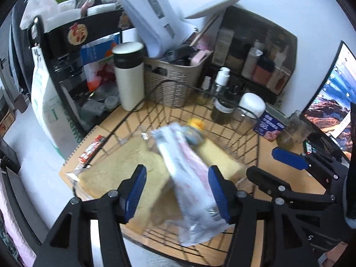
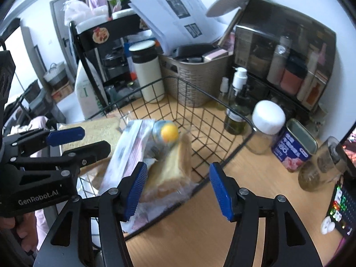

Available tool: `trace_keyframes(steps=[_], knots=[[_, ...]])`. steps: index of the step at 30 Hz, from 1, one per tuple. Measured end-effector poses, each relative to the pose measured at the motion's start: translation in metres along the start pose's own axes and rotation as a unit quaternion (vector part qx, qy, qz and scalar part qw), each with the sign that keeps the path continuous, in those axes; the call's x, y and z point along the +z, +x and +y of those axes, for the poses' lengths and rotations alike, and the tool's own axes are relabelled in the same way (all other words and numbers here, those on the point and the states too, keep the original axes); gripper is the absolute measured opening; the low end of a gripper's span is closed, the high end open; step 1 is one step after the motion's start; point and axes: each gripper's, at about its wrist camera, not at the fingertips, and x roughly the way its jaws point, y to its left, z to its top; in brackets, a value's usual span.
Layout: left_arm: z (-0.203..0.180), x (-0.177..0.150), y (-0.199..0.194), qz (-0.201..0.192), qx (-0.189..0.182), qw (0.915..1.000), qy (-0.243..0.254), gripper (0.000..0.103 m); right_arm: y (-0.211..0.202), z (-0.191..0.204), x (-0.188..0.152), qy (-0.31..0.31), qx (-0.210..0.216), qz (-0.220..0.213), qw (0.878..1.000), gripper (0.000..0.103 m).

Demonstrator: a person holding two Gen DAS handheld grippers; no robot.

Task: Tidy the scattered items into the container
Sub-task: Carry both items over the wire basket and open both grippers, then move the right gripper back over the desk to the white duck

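Note:
A black wire basket (image 1: 249,142) (image 2: 200,102) stands on the wooden desk. It holds bagged bread slices (image 1: 124,171) (image 2: 171,169), a small bottle with a yellow cap (image 2: 169,133) (image 1: 195,125) and a blurred white and pink packet (image 1: 189,178) (image 2: 131,151). My left gripper (image 1: 175,178) (image 2: 82,142) hovers over the basket's near side, open; the packet lies loosely between its blue pads, unpinched. My right gripper (image 2: 178,171) (image 1: 276,166) is open above the basket's right rim and grips nothing. A red and white wrapper (image 1: 91,150) lies on the desk outside the basket's left wall.
Behind the basket stand a white flask (image 1: 130,75), a woven bin (image 1: 175,84) stuffed with papers, a pump bottle (image 2: 238,93), a white-lidded jar (image 2: 267,126), a blue tin (image 2: 293,149) and a glass jar (image 2: 322,166). A monitor (image 1: 333,102) is at the right.

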Motion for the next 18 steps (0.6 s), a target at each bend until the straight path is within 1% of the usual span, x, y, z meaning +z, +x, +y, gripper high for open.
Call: trace_keyframes(steps=[4,10,18], knots=[[-0.024,0.000,0.000,0.000,-0.009,0.9998,0.015,0.064,-0.016,-0.022,-0.012,0.016,-0.012,-0.004,1.000,0.059],[-0.075,-0.003,0.001,0.003,-0.033,0.9980,0.055,0.064,-0.042,-0.074,-0.041,0.063,-0.040,-0.006,0.997,0.059],[-0.154,-0.015,0.010,0.017,-0.063,0.9912,0.115,0.065,-0.074,-0.147,-0.092,0.131,-0.076,-0.001,0.989,0.059]])
